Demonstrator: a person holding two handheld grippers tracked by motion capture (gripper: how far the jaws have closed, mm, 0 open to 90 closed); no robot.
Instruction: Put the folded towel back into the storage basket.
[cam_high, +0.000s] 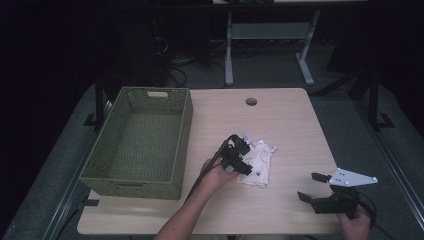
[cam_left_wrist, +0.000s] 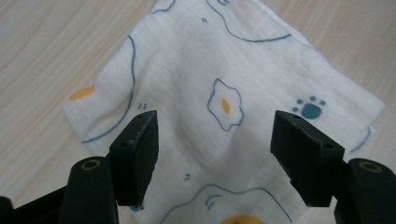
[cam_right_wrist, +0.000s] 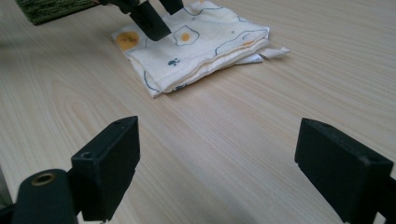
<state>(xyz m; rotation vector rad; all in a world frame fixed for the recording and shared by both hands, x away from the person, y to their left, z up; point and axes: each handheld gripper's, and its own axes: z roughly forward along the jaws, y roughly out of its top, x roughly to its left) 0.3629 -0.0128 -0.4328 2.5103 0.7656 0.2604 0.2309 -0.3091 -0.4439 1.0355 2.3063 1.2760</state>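
Hovering over the cloth, the left gripper is held with jaws wide apart, nothing gripped between them. Folded, white, printed with fried eggs and paw marks, the cloth is laid flat on the table, just right of the basket. The right gripper, jaws spread and empty, is kept well apart near the front right edge.

We see a pale wood-grain worktop carrying a green woven rectangular basket at its left and a folded white printed cloth, perhaps several layers, near the middle.
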